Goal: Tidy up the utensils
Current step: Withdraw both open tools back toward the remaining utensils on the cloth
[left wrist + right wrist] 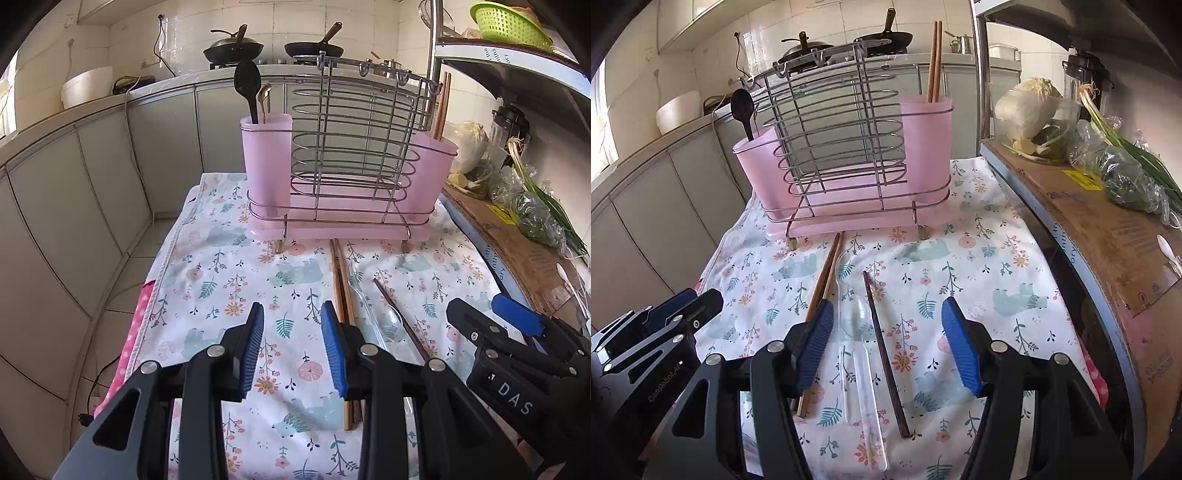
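Note:
A wire utensil rack (351, 147) (846, 147) with pink cups stands at the far end of a floral cloth (229, 280) (997, 266). Its left cup (266, 162) holds a black spoon (248, 88) and a metal spoon; its right cup (925, 144) holds two wooden chopsticks (934, 59). On the cloth lie a pair of wooden chopsticks (823, 280), a clear plastic spoon (858, 332) and fork, and a dark chopstick (882, 343). My left gripper (293, 347) is open and empty above the cloth. My right gripper (886, 343) is open, above the clear spoon and dark chopstick.
A cardboard-covered shelf (1100, 236) on the right holds cabbage (1027, 107), bagged greens and scallions. Grey cabinets (74, 177) run along the left. Pans sit on a stove (273, 48) behind the rack. A green colander (506, 22) sits on an upper shelf.

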A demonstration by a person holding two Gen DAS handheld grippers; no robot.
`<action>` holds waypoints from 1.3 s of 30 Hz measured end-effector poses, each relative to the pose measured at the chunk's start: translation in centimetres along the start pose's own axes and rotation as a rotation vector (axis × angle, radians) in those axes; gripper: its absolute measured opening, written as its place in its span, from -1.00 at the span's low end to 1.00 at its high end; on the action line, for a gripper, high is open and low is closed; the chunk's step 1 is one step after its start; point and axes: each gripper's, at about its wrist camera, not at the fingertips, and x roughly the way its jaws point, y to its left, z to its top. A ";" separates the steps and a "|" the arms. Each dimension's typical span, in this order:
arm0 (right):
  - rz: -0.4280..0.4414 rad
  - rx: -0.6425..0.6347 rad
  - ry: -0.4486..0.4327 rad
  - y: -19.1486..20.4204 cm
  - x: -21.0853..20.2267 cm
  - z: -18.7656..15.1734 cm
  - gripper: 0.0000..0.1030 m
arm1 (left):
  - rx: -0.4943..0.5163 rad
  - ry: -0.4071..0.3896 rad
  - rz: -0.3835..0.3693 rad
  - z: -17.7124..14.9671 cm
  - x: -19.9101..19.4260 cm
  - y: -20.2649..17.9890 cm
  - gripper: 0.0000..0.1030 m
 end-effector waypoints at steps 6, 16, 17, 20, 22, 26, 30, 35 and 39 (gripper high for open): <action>-0.001 -0.001 -0.004 -0.1 -0.3 0.0 0.19 | 0.000 0.000 -0.003 0.0 -0.1 0.0 -0.39; 0.011 -0.009 -0.010 0.2 -0.8 0.2 0.19 | -0.002 -0.006 -0.006 -0.1 -0.9 0.1 -0.39; 0.011 -0.010 -0.010 0.2 -0.9 0.2 0.19 | -0.001 -0.007 -0.007 -0.1 -0.9 0.0 -0.39; 0.010 -0.008 -0.012 0.1 -1.1 0.1 0.19 | 0.001 -0.009 -0.011 -0.2 -1.1 -0.1 -0.39; 0.007 -0.011 -0.013 0.2 -1.1 0.1 0.19 | 0.003 -0.009 -0.014 -0.2 -1.1 -0.1 -0.39; 0.002 -0.014 -0.014 0.2 -1.2 0.0 0.19 | 0.000 -0.008 -0.021 -0.2 -1.0 -0.2 -0.39; -0.004 -0.014 -0.013 0.1 -1.3 -0.1 0.19 | 0.000 -0.001 -0.029 -0.3 -0.9 -0.4 -0.39; -0.013 -0.010 -0.012 -0.1 -1.2 -0.1 0.19 | 0.005 -0.002 -0.035 -0.2 -0.7 -0.6 -0.39; -0.012 -0.011 -0.008 -0.1 -1.0 -0.1 0.19 | 0.004 0.002 -0.033 -0.2 -0.5 -0.7 -0.39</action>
